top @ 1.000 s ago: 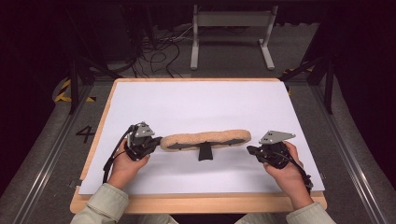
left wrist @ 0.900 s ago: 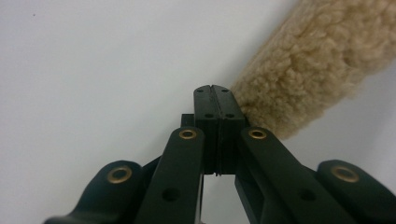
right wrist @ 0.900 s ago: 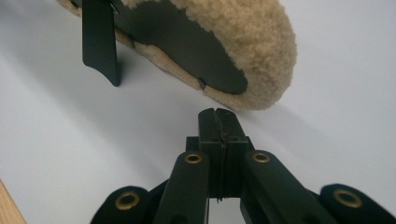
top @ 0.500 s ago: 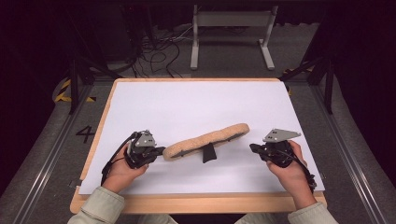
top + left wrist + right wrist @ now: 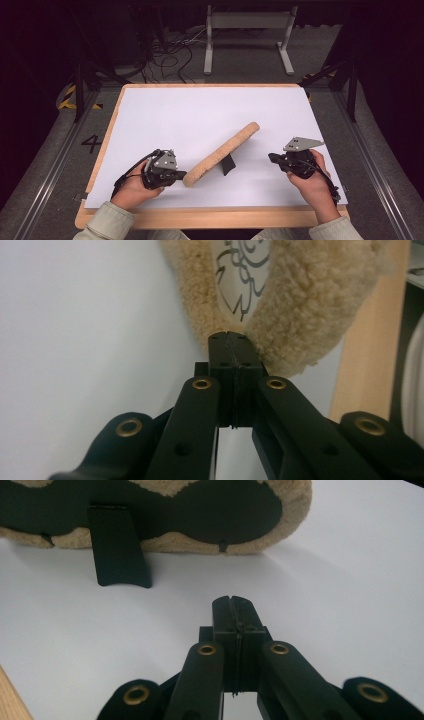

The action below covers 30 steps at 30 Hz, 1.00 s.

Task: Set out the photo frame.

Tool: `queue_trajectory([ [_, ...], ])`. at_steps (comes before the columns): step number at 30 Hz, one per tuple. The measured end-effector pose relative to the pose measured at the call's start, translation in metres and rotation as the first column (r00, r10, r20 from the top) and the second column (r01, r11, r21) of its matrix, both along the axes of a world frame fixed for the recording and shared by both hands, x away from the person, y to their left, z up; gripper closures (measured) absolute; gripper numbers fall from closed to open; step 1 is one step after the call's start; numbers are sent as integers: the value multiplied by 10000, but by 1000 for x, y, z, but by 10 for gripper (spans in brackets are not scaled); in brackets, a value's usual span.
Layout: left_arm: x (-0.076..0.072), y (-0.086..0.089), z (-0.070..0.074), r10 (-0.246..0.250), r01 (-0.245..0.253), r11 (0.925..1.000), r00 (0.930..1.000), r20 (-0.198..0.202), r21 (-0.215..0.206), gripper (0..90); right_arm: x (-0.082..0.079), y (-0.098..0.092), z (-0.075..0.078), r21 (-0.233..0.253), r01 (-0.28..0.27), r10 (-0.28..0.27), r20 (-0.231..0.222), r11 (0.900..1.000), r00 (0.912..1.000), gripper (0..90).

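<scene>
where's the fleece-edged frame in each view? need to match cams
High view: fleece-edged frame runs diagonally at centre, between the left tongs and the right tongs.
Left gripper view: top centre, just past the shut jaws.
Right gripper view: along the top, back showing.
Shared landmark: black stand.

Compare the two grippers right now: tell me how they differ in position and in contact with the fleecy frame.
The left gripper touches the near end of the fleecy frame, its tips pressed against the fleece; the right gripper stands apart from it, over bare white table. The left gripper faces the frame's end edge; the right gripper faces its black back and stand. Both have their jaws shut together, with nothing between them.
</scene>
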State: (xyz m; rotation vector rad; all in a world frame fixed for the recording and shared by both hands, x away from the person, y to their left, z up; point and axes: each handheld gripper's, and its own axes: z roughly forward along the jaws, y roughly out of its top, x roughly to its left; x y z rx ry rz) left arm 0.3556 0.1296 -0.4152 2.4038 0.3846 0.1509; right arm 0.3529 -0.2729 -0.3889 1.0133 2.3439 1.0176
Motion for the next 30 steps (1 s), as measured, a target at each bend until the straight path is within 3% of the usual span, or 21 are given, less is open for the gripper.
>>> queue_trajectory([
  [4, -6, -10, 1, -529, 531, 9984, 9986, -66, 217, 900, 0, -2, 0, 330, 175, -166, -247, 9993, 9996, 900],
  [13, -14, -25, 1, -1093, 1097, 9936, 9939, -167, 287, 900, 0, -4, 2, 477, 200, -185, -314, 9987, 9993, 900],
  [26, -21, -50, -3, -1878, 1881, 9821, 9812, -436, 21, 900, 0, -5, 3, 609, 153, -128, -416, 9980, 9991, 900],
  [30, -21, -58, -6, -1859, 1858, 9826, 9814, -487, -73, 900, -1, -6, 3, 662, 192, -165, -413, 9976, 9990, 900],
])
